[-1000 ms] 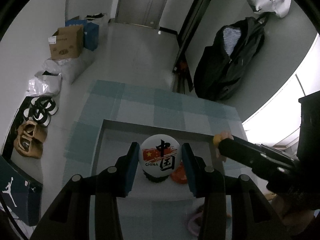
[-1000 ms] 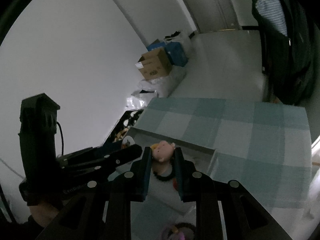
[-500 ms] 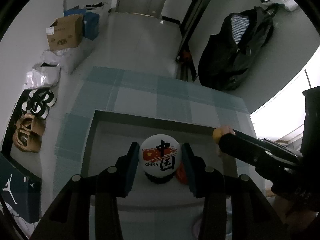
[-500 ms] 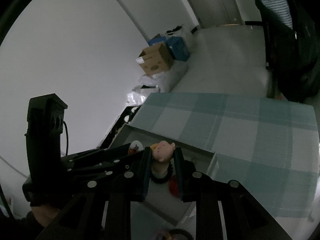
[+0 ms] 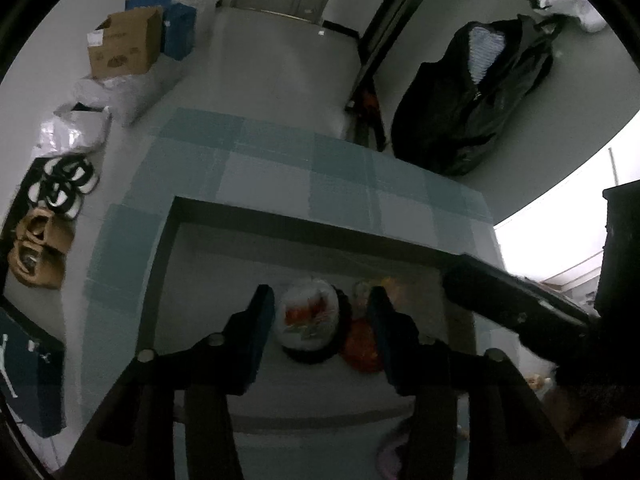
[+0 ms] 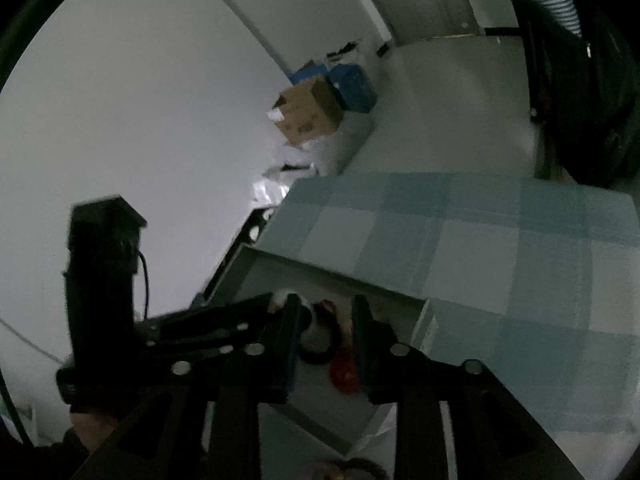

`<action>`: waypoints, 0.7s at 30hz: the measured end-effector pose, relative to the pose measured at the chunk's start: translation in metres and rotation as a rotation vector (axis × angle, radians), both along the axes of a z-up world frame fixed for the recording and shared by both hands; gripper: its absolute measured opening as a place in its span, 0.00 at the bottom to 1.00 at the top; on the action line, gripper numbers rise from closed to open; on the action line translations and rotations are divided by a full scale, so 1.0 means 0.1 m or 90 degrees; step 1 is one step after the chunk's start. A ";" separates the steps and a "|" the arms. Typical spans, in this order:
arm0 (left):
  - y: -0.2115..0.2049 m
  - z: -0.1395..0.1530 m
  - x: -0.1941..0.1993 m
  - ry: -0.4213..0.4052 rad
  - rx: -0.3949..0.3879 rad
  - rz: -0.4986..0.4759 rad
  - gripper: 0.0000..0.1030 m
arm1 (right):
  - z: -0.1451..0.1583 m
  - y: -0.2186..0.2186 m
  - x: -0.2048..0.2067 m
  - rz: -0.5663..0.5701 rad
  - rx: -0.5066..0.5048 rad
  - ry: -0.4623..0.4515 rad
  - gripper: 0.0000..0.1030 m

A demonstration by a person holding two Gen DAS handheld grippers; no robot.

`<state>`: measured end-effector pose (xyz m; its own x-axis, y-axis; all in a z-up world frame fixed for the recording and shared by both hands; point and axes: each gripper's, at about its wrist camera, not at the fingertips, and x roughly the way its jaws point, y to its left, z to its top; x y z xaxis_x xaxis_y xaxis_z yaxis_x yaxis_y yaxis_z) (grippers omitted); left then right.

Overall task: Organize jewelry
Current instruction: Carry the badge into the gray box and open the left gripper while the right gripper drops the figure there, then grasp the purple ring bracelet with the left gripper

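Both my tools hang over the tray (image 5: 188, 264) on the bench (image 5: 280, 168). My left tool (image 5: 320, 324) has just been opening; its jaws stand clear on either side of the white badge (image 5: 306, 320), which lies blurred on the tray floor beside a red piece (image 5: 360, 344). My right tool (image 6: 324, 332) has also just been opening, nothing gripped, the doll charm (image 6: 340, 324) dim below it. To finish cleanly, I should spread wider, then lift straight up without dragging either piece.

The round badge (image 5: 307, 320) between the left gripper's fingers is motion-blurred — its print unreadable. A purple item (image 5: 390, 454) is cut off by the bottom edge — what it is cannot be told.
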<state>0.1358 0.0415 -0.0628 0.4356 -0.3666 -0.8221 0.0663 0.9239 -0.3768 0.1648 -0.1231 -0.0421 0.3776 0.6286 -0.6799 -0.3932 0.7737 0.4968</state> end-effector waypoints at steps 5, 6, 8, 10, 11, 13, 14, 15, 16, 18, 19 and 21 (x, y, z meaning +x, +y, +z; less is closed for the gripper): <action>0.03 0.10 -0.06 -0.027 -0.001 0.002 0.47 | 0.13 -0.10 -0.05 -0.020 0.010 -0.027 0.36; 0.03 0.11 -0.07 -0.030 0.001 0.003 0.47 | 0.15 -0.12 -0.06 -0.025 0.011 -0.032 0.40; 0.05 0.14 -0.10 -0.037 0.006 0.011 0.48 | 0.21 -0.18 -0.09 -0.038 0.020 -0.042 0.40; 0.08 0.15 -0.14 -0.042 0.008 0.023 0.48 | 0.26 -0.22 -0.12 -0.045 0.021 -0.050 0.43; 0.10 0.15 -0.15 -0.043 0.009 0.028 0.48 | 0.28 -0.24 -0.14 -0.051 0.020 -0.057 0.45; 0.12 0.16 -0.19 -0.047 0.012 0.036 0.48 | 0.32 -0.28 -0.17 -0.056 0.021 -0.064 0.52; 0.12 0.17 -0.21 -0.050 0.022 0.040 0.48 | 0.33 -0.30 -0.20 -0.060 0.022 -0.069 0.54; 0.11 0.19 -0.24 -0.056 0.035 0.040 0.49 | 0.34 -0.31 -0.21 -0.063 0.021 -0.073 0.54; 0.09 0.22 -0.27 -0.069 0.047 0.035 0.49 | 0.35 -0.33 -0.22 -0.066 0.019 -0.078 0.56; 0.05 0.28 -0.37 -0.096 0.071 0.023 0.49 | 0.37 -0.36 -0.24 -0.073 0.016 -0.085 0.58; 0.02 0.31 -0.43 -0.107 0.081 0.018 0.49 | 0.38 -0.37 -0.25 -0.076 0.017 -0.086 0.59; 0.02 0.31 -0.49 -0.111 0.092 0.013 0.49 | 0.39 -0.40 -0.29 -0.081 0.019 -0.092 0.62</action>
